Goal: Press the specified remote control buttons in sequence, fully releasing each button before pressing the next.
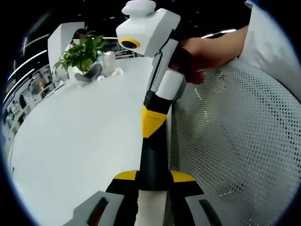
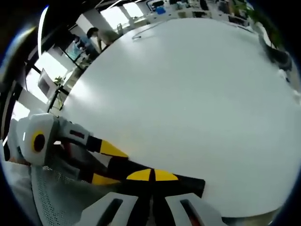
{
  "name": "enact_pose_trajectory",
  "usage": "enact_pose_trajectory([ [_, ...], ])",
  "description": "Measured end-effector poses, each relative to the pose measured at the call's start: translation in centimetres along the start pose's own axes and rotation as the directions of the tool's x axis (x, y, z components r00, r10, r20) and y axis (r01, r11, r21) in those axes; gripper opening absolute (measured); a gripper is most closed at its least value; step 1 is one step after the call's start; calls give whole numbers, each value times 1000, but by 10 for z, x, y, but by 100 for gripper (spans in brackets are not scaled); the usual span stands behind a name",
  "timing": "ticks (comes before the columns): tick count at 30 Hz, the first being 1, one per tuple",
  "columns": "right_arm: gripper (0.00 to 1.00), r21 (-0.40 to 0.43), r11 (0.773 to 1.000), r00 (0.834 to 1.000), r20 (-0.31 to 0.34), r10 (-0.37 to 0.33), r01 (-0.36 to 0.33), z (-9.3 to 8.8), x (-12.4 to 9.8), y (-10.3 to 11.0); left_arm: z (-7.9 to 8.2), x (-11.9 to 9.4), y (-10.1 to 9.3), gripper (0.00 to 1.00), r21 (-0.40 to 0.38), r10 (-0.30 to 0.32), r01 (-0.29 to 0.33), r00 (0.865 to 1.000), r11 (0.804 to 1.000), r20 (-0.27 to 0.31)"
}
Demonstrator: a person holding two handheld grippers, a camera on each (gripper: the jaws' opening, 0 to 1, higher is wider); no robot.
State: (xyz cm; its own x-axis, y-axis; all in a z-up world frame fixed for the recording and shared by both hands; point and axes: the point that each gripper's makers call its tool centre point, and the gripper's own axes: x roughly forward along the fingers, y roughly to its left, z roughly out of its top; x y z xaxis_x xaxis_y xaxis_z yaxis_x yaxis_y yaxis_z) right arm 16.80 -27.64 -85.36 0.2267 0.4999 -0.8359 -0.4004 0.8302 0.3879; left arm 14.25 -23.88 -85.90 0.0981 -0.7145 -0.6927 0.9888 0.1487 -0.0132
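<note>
L gripper (image 1: 153,188) jaws apart, straddling R gripper (image 1: 153,123), whose jaws look pressed together, prob. parked before any press; remote not made out, can't tell where it is; beyond, bare white desk (image 1: 70,141); far edge, plant (image 1: 82,54).

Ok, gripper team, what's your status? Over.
Right gripper jaws together, its tip between left gripper's jaws. Remote control: can't tell where. Mesh chair back close beside both, at white table edge.
</note>
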Motion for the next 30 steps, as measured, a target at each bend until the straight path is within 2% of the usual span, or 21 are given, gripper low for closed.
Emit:
enact_pose_trajectory([
  [14, 0, 59, 998, 999, -4, 39, -38, 1, 0, -1, 0, 0, 1, 24, 14, 6, -6, 1000, 1000, -5],
  [20, 0, 22, 1000, 1000, -7, 20, -20, 1, 0, -1, 0, 1, 1, 24, 12, 8, -8, 1000, 1000, -5],
  [25, 0, 25, 1000, 1000, -13, 16, -16, 1, -1, 0, 0, 0, 0, 24, 11, 11, -11, 1000, 1000, -5],
  [30, 0, -3, 1000, 999, -38, -1, 1, -1, -3, 1, 0, 1, 0, 24, 12, 12, -12, 1000, 1000, -5],
])
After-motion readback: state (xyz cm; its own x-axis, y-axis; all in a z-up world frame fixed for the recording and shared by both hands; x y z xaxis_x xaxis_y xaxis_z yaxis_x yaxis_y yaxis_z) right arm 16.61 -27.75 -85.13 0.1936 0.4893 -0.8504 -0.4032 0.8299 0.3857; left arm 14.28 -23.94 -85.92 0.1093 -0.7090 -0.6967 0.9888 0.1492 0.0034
